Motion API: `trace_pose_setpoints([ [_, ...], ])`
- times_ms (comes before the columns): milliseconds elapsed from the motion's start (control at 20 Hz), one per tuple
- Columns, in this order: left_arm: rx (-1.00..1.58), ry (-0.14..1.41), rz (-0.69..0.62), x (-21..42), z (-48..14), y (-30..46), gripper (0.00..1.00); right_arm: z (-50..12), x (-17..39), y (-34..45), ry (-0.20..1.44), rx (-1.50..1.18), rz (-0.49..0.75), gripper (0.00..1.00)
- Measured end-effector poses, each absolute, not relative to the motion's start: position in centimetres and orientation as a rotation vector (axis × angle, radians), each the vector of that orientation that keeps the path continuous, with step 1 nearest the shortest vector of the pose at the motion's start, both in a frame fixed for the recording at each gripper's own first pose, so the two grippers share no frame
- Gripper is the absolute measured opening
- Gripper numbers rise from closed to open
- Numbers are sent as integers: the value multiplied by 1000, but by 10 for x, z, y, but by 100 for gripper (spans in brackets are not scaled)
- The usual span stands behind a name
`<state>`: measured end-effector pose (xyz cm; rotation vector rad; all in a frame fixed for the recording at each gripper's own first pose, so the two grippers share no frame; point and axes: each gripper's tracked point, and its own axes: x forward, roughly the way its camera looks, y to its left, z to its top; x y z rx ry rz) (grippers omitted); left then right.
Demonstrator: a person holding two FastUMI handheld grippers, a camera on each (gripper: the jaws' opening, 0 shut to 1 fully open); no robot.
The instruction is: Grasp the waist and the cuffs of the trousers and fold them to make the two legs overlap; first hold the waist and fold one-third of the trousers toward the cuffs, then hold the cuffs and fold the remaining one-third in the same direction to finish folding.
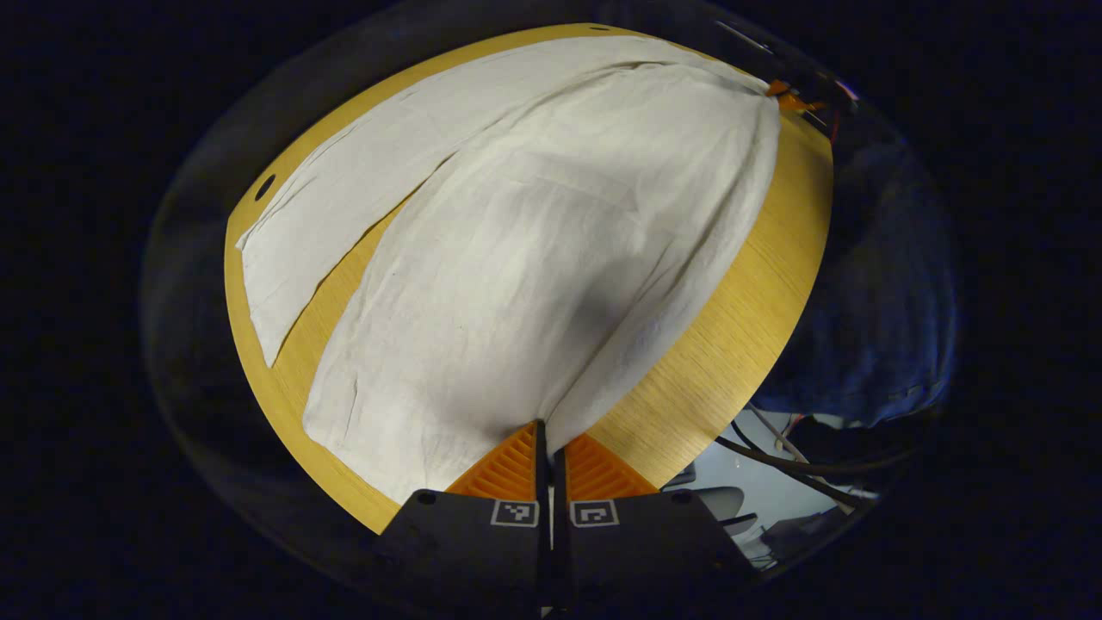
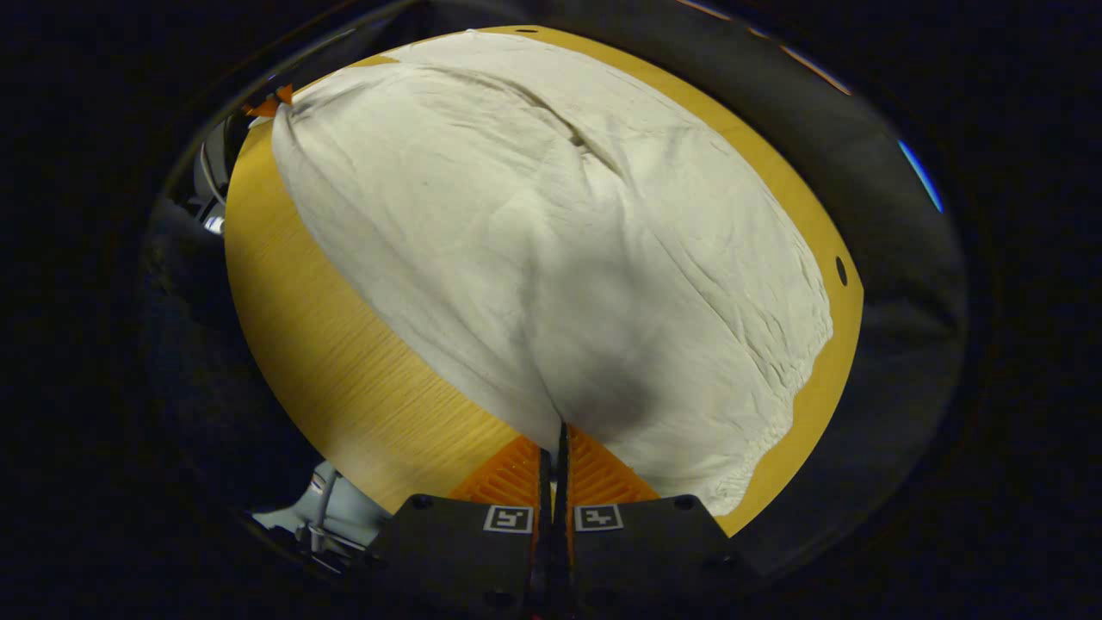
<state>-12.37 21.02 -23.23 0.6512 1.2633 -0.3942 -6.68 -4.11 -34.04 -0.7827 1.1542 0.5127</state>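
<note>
White trousers [image 1: 534,258] lie spread on a round wooden table [image 1: 723,344]. My left gripper [image 1: 548,426] is shut on the edge of the nearer leg by its cuff, and the cloth rises from its fingertips. The other leg [image 1: 344,198] lies flat to the left, apart from the held one. In the left gripper view the right gripper [image 1: 788,96] pinches the far end of the trousers. My right gripper [image 2: 560,430] is shut on the trousers [image 2: 560,241] at the waist end, next to the gathered waistband [image 2: 775,405]. The left gripper [image 2: 271,103] shows at the far end.
The table [image 2: 344,362] has a small dark hole [image 1: 264,186] near its rim, and a hole [image 2: 841,270] also shows in the right gripper view. A person's dark blue clothing [image 1: 878,327] stands beside the table. Cables [image 1: 792,456] hang below the table edge.
</note>
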Motion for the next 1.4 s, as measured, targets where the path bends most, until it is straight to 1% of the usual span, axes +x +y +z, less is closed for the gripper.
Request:
trace_pose_setpoints([
  [100,624,1192,-324,-102,-216,211,0,-329,-61,-36,1117,-707,430,2],
  [150,625,1140,-275,-85,-204,214,0,-322,-55,-34,1095,-661,388,4],
  [250,606,1049,-181,-47,-177,217,0,-301,-33,-25,1034,-566,307,4],
  [450,624,864,-43,51,-120,212,0,-247,35,-11,862,-400,138,3],
  [650,595,706,41,161,-74,197,0,-206,104,-2,727,-279,19,3],
  [750,581,647,80,222,-57,191,0,-198,144,2,679,-227,-19,3],
  [800,571,620,95,215,-31,219,0,-199,162,4,665,-214,-30,3],
  [850,560,603,112,252,-52,212,0,-199,176,5,656,-207,-43,3],
  [900,552,593,131,276,-42,208,0,-200,194,8,644,-202,-49,3],
  [1050,494,571,172,325,-57,208,0,-205,244,14,603,-177,-75,3],
  [1150,445,569,206,341,-72,211,0,-227,267,18,626,-161,-72,3],
  [1200,426,571,220,346,-81,214,0,-239,275,21,639,-156,-67,1],
  [1250,416,572,225,353,-88,216,0,-253,281,23,656,-148,-61,3],
  [1400,408,564,232,367,-104,220,0,-284,288,27,714,-113,-40,4],
])
